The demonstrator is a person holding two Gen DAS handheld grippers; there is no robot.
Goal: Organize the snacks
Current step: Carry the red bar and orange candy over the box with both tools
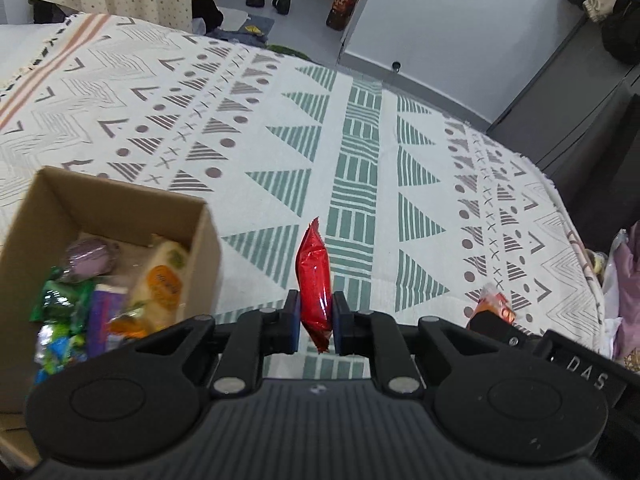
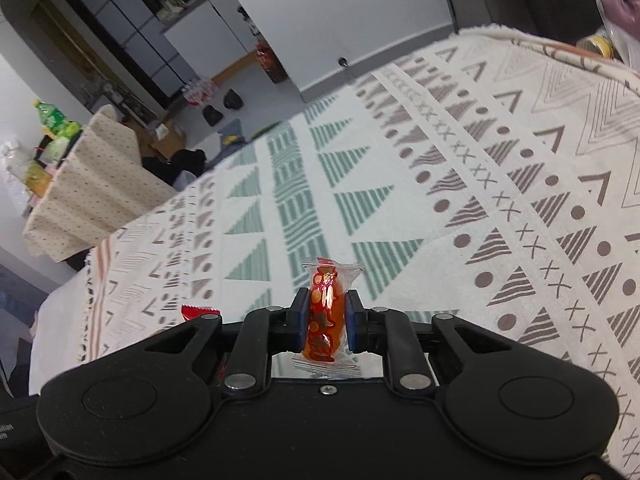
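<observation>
Readable: white letters "DAS" on the black housing of the other handheld device point(image 1: 582, 372), at the right edge of the left wrist view. Partly legible: small white print ending "…ition" at the lower left edge of the right wrist view, on a black casing point(image 2: 10, 426). Too blurred to read: print on the yellow-and-orange snack packet point(image 1: 162, 284) inside the brown cardboard box point(image 1: 120, 208).

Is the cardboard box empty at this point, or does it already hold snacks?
Partly filled. The open cardboard box holds several wrapped snacks, among them a green packet and a yellow one; part of its floor shows.
</observation>
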